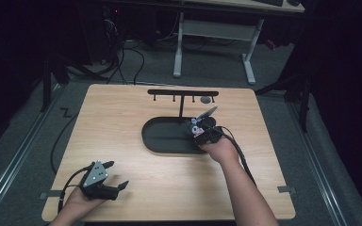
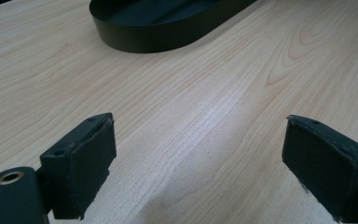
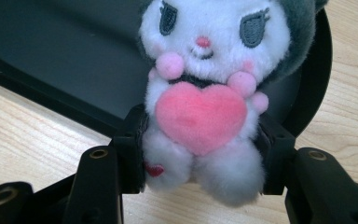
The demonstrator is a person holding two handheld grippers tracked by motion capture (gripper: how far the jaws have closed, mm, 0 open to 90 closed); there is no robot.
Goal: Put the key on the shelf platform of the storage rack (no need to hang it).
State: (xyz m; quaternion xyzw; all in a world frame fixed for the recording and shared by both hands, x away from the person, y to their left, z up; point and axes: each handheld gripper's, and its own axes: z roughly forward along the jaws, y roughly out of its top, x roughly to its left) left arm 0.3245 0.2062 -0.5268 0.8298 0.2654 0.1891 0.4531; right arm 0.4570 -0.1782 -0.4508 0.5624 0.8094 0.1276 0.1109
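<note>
High view, near edge: 2 forearms are coming in from the bottom; the left gripper [image 1: 115, 176] is hovering low over the front left of the wooden table [image 1: 122, 108], its jaws standing apart with nothing between them.
Left gripper view: both black pads [image 2: 86, 163] are sitting wide of each other above bare wood grain, with the near end of the black oval tray [image 2: 158, 35] lying well ahead.
Middle of table: the right gripper [image 1: 199, 130] is reaching over the right end of the tray [image 1: 162, 143], clamped on the plush toy [image 1: 197, 127].
Right gripper view: the toy [image 3: 205, 102], white with a dark hood and a pink heart on its chest, is being squeezed at its lower body by both jaws; it is hanging above the tray's rim [image 3: 65, 109], part over wood, part over the tray floor.
Far side: a black T-shaped rack [image 1: 183, 94] with pegs is standing behind the tray.
Open room: the left half and the front of the table are lying bare.
Room: grey floor, trailing cables [image 1: 127, 61] and a white desk frame [image 1: 212, 42] are sitting beyond the far edge, in dim light.
</note>
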